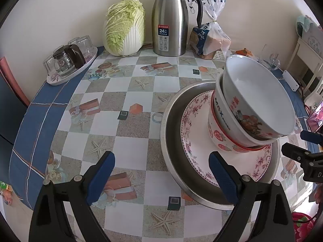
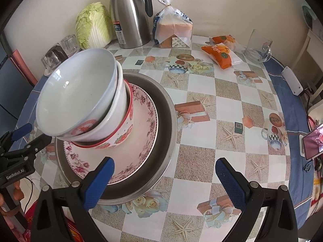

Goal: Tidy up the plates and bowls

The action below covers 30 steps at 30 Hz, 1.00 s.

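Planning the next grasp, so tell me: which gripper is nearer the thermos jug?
Neither is clearly nearer. The left gripper and right gripper, both open, hover at the near table edge, with the thermos jug far back by the wall.

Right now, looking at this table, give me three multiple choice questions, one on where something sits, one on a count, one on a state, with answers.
1. Where does the floral plate lie?
A. inside the metal basin
B. on the glass tray
C. beside the cabbage

2. How many bowls are nested in the bowl stack?
A. one
B. three
C. five

3. How are the left gripper and right gripper?
A. both shut on bowls
B. one holds the plate
C. both open, holding nothing

Answers: 1 A, the basin rim rings the plate. 2 B, three rims show. 3 C, the fingers stand spread over the table.
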{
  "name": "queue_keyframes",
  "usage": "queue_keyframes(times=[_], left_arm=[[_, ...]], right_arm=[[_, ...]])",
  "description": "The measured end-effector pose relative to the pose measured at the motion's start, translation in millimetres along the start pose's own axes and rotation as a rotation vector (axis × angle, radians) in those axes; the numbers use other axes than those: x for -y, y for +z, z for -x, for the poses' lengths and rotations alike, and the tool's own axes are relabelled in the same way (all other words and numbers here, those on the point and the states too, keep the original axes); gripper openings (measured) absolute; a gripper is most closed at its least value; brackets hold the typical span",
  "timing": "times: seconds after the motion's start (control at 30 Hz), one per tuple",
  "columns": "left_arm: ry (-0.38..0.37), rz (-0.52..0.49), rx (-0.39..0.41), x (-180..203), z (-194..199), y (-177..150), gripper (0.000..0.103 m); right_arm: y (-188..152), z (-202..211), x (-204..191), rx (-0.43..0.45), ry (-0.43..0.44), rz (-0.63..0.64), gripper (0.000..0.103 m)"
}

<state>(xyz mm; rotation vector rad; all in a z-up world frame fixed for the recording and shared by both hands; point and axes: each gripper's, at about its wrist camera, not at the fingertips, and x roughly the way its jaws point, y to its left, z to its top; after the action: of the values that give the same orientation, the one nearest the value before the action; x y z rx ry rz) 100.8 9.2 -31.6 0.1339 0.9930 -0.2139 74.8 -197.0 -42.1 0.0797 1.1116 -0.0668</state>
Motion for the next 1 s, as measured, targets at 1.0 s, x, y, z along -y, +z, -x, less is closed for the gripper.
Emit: queue_keyframes(times=[1.0], left_arm=[[-0.035, 0.009, -0.009, 1.4, 0.3, 1.4, 0.094]], right_arm=[[0.5, -2.2, -2.2, -0.014, -0.006, 0.009, 0.102]])
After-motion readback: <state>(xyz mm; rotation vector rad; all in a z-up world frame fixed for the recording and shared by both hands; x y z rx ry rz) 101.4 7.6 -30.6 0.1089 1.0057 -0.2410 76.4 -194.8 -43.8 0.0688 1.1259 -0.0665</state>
